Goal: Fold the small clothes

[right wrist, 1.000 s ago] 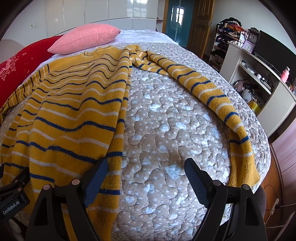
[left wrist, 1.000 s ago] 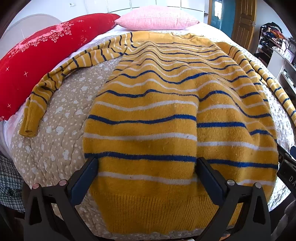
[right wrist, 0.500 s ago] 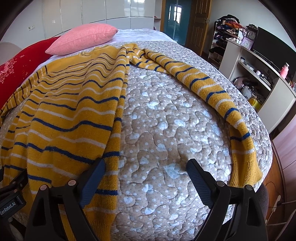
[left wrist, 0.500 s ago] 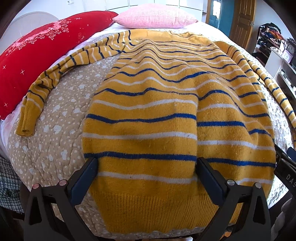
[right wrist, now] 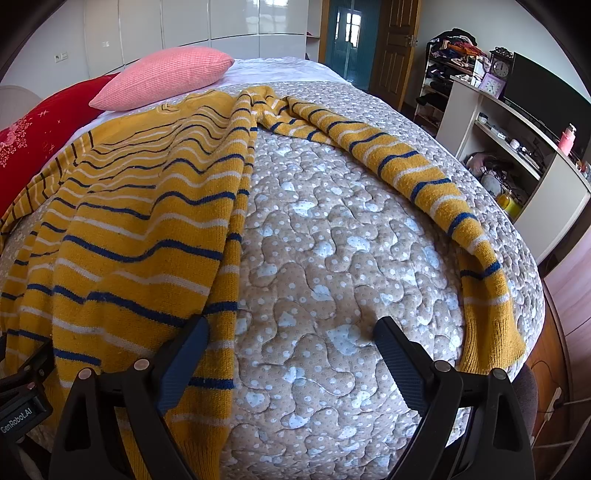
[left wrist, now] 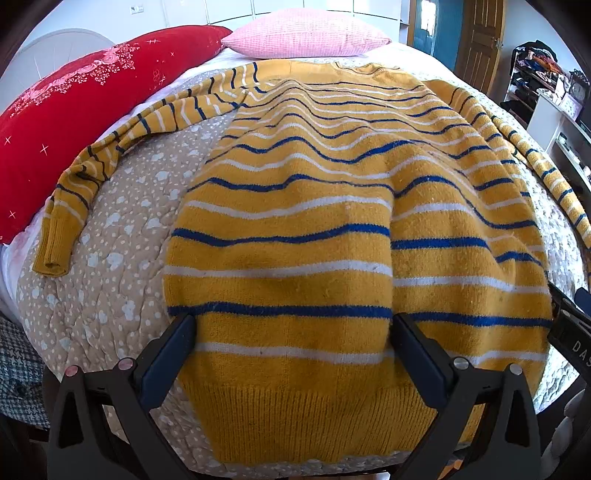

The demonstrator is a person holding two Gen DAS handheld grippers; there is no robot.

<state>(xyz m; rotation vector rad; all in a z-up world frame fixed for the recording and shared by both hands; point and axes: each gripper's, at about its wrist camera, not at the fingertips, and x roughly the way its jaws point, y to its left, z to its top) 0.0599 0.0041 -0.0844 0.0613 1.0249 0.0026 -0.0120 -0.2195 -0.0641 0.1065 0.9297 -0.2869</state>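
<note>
A mustard sweater (left wrist: 295,184) with blue and white stripes lies flat on the bed, hem toward me, collar by the pillows. Its left sleeve (left wrist: 110,147) trails off to the left. The right sleeve (right wrist: 406,162) runs down the quilt, its cuff hanging over the bed edge. My left gripper (left wrist: 291,325) hovers open above the lower body, jaws wide, nothing pinched. My right gripper (right wrist: 291,326) stands open over bare quilt, its left finger (right wrist: 184,354) at the sweater's right side seam (right wrist: 229,258). The sweater (right wrist: 129,221) fills the left half of that view.
A beige quilted cover (right wrist: 325,240) spans the bed. A red pillow (left wrist: 74,110) and a pink pillow (left wrist: 306,33) lie at the head. A white shelf unit (right wrist: 517,155) and a clothes rack (right wrist: 450,48) stand to the right, by a wooden door (right wrist: 395,48).
The right gripper's jaws have spread slightly wider. The sweater and the left gripper have not moved.
</note>
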